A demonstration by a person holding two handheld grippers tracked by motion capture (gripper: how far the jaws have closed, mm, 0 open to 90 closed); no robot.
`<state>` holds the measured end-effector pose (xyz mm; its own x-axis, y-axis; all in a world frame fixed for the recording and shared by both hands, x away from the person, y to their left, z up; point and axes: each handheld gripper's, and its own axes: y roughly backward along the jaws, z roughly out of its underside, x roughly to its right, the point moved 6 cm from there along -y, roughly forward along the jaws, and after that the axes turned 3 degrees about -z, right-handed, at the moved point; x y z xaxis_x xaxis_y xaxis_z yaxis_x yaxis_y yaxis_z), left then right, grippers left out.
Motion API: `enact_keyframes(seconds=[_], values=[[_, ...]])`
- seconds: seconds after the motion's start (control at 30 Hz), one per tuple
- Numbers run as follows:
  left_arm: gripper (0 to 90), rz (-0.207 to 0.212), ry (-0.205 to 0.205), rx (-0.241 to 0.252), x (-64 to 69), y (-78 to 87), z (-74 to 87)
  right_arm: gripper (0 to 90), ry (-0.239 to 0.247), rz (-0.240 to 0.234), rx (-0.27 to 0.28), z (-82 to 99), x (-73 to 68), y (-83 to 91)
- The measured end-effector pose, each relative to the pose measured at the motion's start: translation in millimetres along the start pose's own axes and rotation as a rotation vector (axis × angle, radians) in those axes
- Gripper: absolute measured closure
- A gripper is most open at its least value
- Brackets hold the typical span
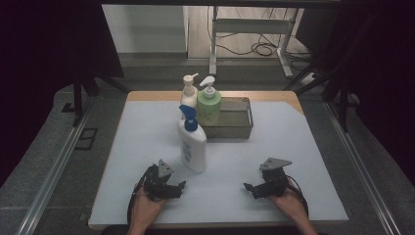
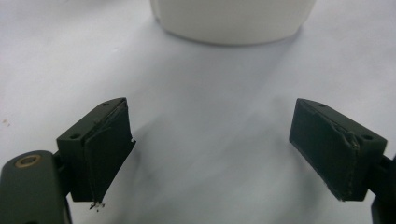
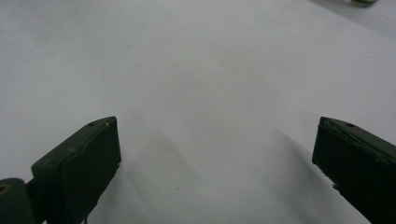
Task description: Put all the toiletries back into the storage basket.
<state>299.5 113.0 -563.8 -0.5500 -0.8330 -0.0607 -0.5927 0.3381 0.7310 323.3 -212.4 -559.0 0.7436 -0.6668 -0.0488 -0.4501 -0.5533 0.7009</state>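
Three pump bottles stand on the white table (image 1: 147, 147), and the nearest, a white bottle with a blue pump (image 1: 191, 142), is the one closest to the tongs. It stands upright just beyond and to the right of the left gripper (image 1: 181, 186), apart from it. In the left gripper view the white bottle with a blue pump (image 2: 233, 21) is cut off at the top edge, so only its rounded base shows — its label and pump cannot be seen there.

Behind it, a green bottle (image 1: 209, 106) stands at the left end of a metal tray (image 1: 240, 128); whether it is inside the tray or against its wall is hard to tell. A cream bottle (image 1: 188, 90) is partly hidden behind the other two.

The left gripper's jaws stand wide apart with nothing between them, pads over bare table. The right gripper (image 1: 248, 187) is likewise spread wide and empty, well apart from the bottles. In the right gripper view the right gripper (image 3: 215, 163) looks over plain white surface — a sliver of something at the top right corner is too cropped to identify.
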Motion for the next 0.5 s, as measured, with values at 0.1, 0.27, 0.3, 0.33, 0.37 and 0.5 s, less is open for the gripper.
enact_keyframes(seconds=[0.1, 0.27, 0.3, 0.33, 0.37, 0.5], values=[[12.4, 0.034, 0.029, 0.0, -2.7, -2.0, 2.1, 1.0, -0.001, -0.011, 0.012, -3.1, -1.7, 1.7], [12.2, 0.038, 0.035, 0.003, -3.2, -2.4, 2.6, 0.9, 0.011, -0.031, 0.029, -9.9, -5.4, 4.5], [12.1, 0.038, 0.035, 0.003, -3.3, -2.4, 2.6, 0.8, 0.014, -0.033, 0.031, -11.4, -6.4, 4.6], [12.2, 0.038, 0.035, 0.004, -3.3, -2.4, 2.7, 0.8, 0.015, -0.037, 0.033, -12.8, -7.2, 4.6], [12.2, 0.038, 0.035, 0.004, -3.3, -2.4, 2.7, 0.7, 0.013, -0.041, 0.036, -14.2, -8.1, 4.3], [12.2, 0.038, 0.036, 0.004, -3.4, -2.5, 2.8, 0.6, 0.015, -0.055, 0.046, -19.3, -12.6, 3.9]])
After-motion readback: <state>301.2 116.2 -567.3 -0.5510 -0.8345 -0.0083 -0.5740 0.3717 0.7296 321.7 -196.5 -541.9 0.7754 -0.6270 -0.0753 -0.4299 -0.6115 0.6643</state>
